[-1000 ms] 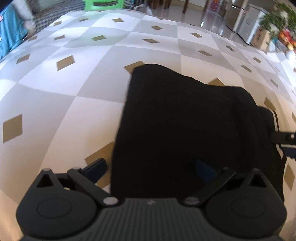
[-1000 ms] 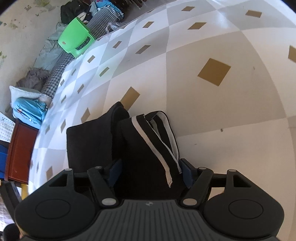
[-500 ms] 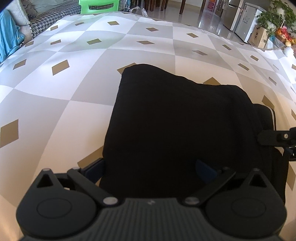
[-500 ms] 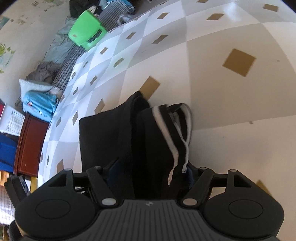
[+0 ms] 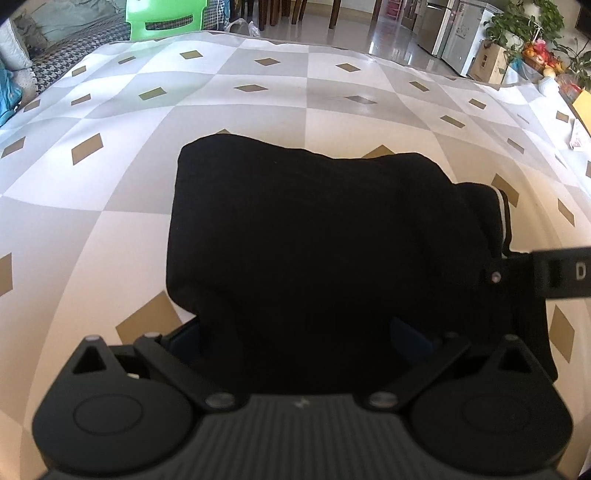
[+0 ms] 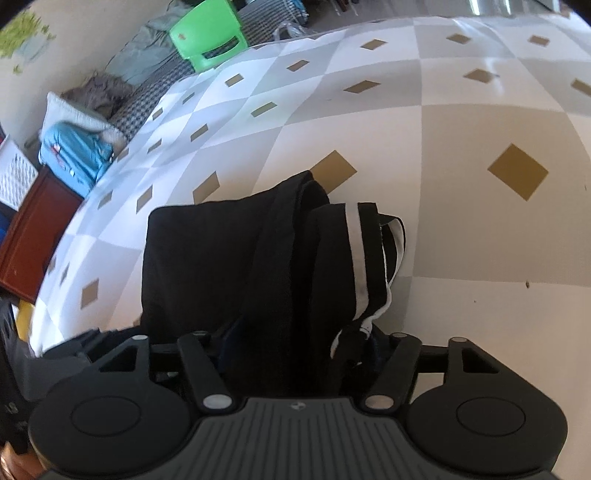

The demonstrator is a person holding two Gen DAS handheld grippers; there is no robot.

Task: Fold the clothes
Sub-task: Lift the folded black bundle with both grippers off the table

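Observation:
A folded black garment (image 5: 314, 229) with a white-striped edge (image 6: 357, 258) lies on the checkered cloth (image 5: 258, 96) of the table. My left gripper (image 5: 295, 336) is at its near edge, its blue-padded fingers wide apart with the black fabric bunched between them. My right gripper (image 6: 295, 345) is at the striped end, fingers also apart with fabric between them; it shows at the right in the left wrist view (image 5: 554, 277). The fingertips of both are mostly hidden by fabric.
A green plastic stool (image 6: 208, 40) and a houndstooth sofa (image 6: 155, 92) with piled clothes stand beyond the far edge. A blue bundle (image 6: 74, 155) and a red-brown cabinet (image 6: 33, 229) are at the left. Plants and a fridge (image 5: 450, 33) are far right.
Both grippers have pushed further over the garment and swung. The right gripper now sits nearer the left one. The garment's fold looks more compact and its striped end has turned.

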